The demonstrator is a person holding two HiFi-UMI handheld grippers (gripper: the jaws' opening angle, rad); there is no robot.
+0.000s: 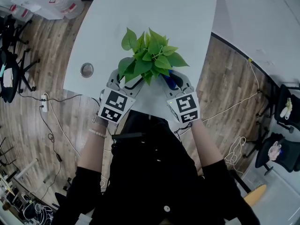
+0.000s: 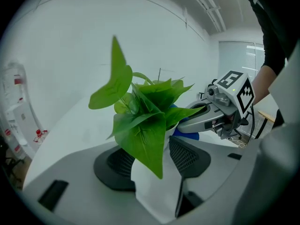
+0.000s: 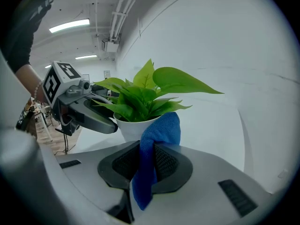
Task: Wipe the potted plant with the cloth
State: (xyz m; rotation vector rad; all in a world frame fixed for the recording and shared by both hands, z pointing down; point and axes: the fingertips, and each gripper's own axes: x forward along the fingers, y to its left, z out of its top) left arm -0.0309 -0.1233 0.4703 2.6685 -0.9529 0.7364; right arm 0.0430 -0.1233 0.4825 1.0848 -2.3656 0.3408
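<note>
**Left gripper** (image 2: 150, 168): The jaws stand around the white pot (image 2: 151, 193) of the potted plant (image 1: 149, 56). The pads (image 2: 119, 164) appear to bear on the pot's two sides. This reads as a steadying hold.
- Set the grip low on the pot wall and make it firm. Do not squeeze harder, since a smooth round pot is likely to slip out of a pinch.
- One large leaf (image 2: 143, 142) hangs in front of the jaws. Make sure it does not get caught between pad and pot.

**Centre**: The plant stands on the white table (image 1: 140, 13), near the edge closest to the person and between the two grippers.

**Right gripper** (image 3: 145, 165): The jaws are clamped on a fold of the blue cloth (image 3: 163, 128). The cloth's free bulge rises ahead of the jaws and appears to lie against the pot wall just below the rim.
- Wipe with that bulge only, so the hard fingertips do not touch the pot or stems.
- Follow the curve of the pot wall first. Then stroke each leaf from stem toward tip.
- Use light pressure. The leaves look thin, and a push toward the table edge could tip the pot.
</note>
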